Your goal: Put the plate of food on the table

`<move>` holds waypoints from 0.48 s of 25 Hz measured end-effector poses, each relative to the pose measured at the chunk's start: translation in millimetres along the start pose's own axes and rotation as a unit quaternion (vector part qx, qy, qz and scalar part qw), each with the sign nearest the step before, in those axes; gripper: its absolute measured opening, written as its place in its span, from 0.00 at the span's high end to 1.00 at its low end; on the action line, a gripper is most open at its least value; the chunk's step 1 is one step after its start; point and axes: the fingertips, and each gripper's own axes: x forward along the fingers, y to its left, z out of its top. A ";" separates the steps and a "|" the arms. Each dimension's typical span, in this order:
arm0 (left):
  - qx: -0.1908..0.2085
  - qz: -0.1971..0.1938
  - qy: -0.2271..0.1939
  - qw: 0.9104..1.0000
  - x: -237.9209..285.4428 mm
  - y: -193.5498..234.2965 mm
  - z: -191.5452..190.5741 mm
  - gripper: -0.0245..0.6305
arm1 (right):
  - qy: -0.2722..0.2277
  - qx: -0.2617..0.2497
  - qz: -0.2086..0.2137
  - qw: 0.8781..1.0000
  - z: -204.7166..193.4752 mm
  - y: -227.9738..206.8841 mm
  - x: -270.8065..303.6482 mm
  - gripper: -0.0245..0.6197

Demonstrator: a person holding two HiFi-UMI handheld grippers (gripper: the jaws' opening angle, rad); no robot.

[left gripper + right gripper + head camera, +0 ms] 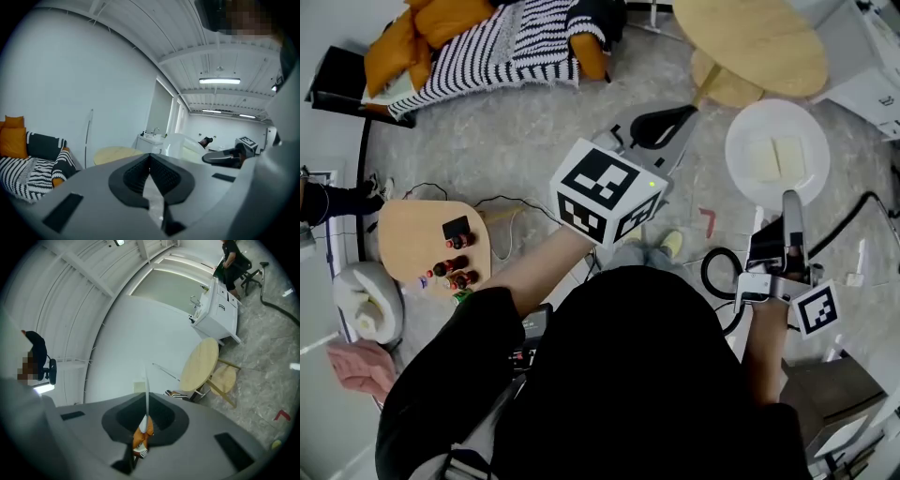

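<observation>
The right tool [790, 201] is pinched almost fully closed on the near rim of the white plate [742, 127], which juts out ahead of its jaws above the floor. In the right gripper view the plate [146, 385] shows edge-on, a thin pale line rising from between the pads. Two pale slices of food [776, 157] lie on it just beyond the tool's tip. The round wooden worktop [750, 42] sits farther ahead of the tool and a little to its left, with a stool [724, 86] partly under its near edge. The plate is not over it yet. The left tool [661, 125] is raised off to the right tool's left, its jaws together on nothing.

The main risk is likely the grip itself. One narrow pinch on the rim carries the whole plate, so its weight levers against the pads, and a quick swing could let the rim slip or the plate droop. Any tilt away from the tool would probably slide the slices off. Coming in too low could knock the plate's far edge against the worktop's rim — and letting go with the plate overhanging would tip it.
</observation>
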 end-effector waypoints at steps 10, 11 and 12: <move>0.001 -0.011 -0.001 1.000 -2.1 -5.8 11.1 0.95 | 0.003 -0.006 0.007 1.000 1.0 12.0 3.5 0.94; 0.000 -0.011 -0.001 1.000 -2.3 -5.2 11.4 0.95 | 0.003 -0.005 0.007 1.000 0.4 12.3 4.1 0.94; 0.000 -0.011 -0.001 1.000 -3.4 -3.3 10.1 0.95 | 0.003 -0.004 0.006 1.000 -2.1 12.1 5.2 0.94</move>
